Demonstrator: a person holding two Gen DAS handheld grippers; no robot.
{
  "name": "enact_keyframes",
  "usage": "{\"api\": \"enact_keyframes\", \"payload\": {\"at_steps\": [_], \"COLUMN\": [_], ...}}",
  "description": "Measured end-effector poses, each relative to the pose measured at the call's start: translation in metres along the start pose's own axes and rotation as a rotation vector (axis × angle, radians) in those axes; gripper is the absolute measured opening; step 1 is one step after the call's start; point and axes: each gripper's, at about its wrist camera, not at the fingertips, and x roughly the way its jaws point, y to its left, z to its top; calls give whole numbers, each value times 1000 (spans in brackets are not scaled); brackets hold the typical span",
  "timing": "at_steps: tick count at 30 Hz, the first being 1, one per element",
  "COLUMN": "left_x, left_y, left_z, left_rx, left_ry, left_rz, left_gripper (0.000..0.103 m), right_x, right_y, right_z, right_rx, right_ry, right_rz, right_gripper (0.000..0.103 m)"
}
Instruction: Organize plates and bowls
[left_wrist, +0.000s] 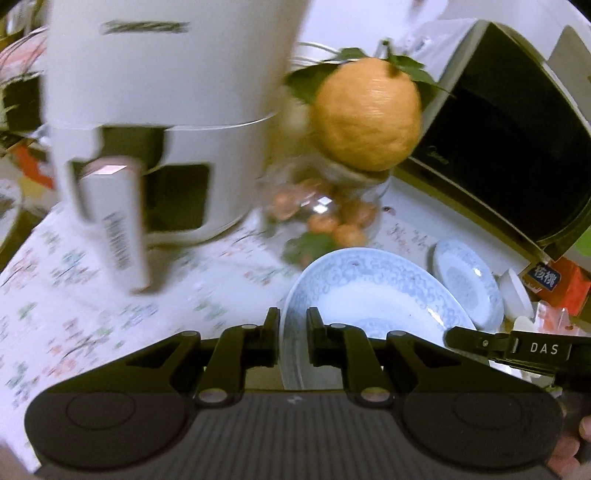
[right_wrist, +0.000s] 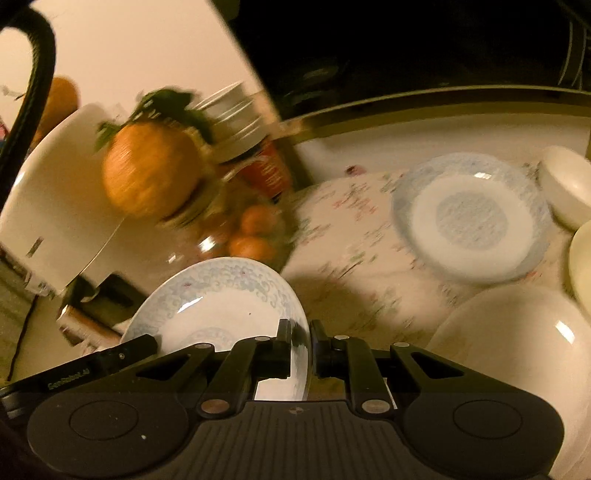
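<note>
2 black two-finger grippers, left (left_wrist: 293, 328) and right (right_wrist: 301, 341), clamp opposite rim edges of 1 blue-patterned white ceramic plate (left_wrist: 373, 291). Beyond it sits a smaller matching plate (right_wrist: 471, 218); keeping both grips level would likely stack it cleanly.

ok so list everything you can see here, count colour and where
blue-patterned white plate: one, held by its rim between both grippers
second blue-patterned plate: one, flat on the floral tablecloth
plain white bowls: three, right of the flat plate
large orange citrus fruit with leaves: one, on top of the glass jar
clear glass jar of small oranges: one, behind the held plate
white air fryer: one, far left
white microwave with dark door: one, far right
red-labelled jar: one, behind the fruit
left gripper: black, jaws shut on the plate rim
right gripper: black, jaws shut on the opposite rim
</note>
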Motion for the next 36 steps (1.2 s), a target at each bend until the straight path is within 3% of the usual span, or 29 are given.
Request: {"api": "enact_keyframes", "payload": {"at_steps": [8, 15, 21, 36], "left_x": [-47, -72, -82, -41], "left_y": [69, 99, 107, 99], "left_z": [-49, -60, -70, -88], "left_rx": [-125, -149, -106, -25], "left_ry": [39, 18, 21, 81], "left_rz": [19, 41, 23, 50], "left_gripper": [12, 14, 14, 16], "right_x": [3, 5, 5, 17], "right_y": [57, 94, 100, 83], "right_z": [-53, -91, -116, -129], "right_rx": [-89, -158, -114, -92], "right_ry": [115, 215, 304, 318], "right_rz": [40, 42, 6, -83], "right_gripper": [13, 15, 16, 18]}}
